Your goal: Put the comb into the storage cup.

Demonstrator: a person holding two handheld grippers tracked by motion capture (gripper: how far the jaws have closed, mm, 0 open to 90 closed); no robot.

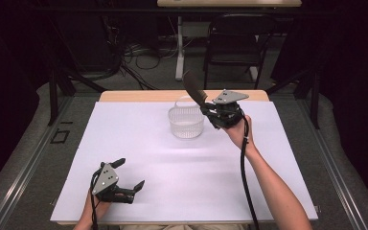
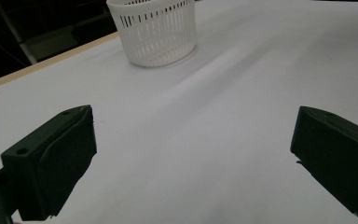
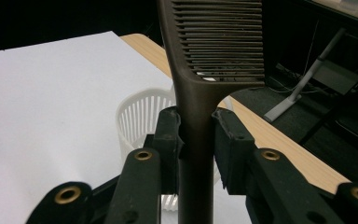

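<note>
Dark slotted spatula, handle pinched between right gripper jaws, raised just beside and above white slatted basket; left gripper jaws spread, empty, well apart from basket.

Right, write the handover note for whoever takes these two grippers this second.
Right gripper: shut on the handle of a dark comb, held up in the air beside and above the white basket, teeth end pointing up and away.
Left gripper: open, holding nothing, low over the white sheet near the front edge of the table.
Basket: upright toward the far side of the sheet, apart from both grippers.
Done: comb picked up.
Left, probably: lower the comb into the basket and let go.
</note>
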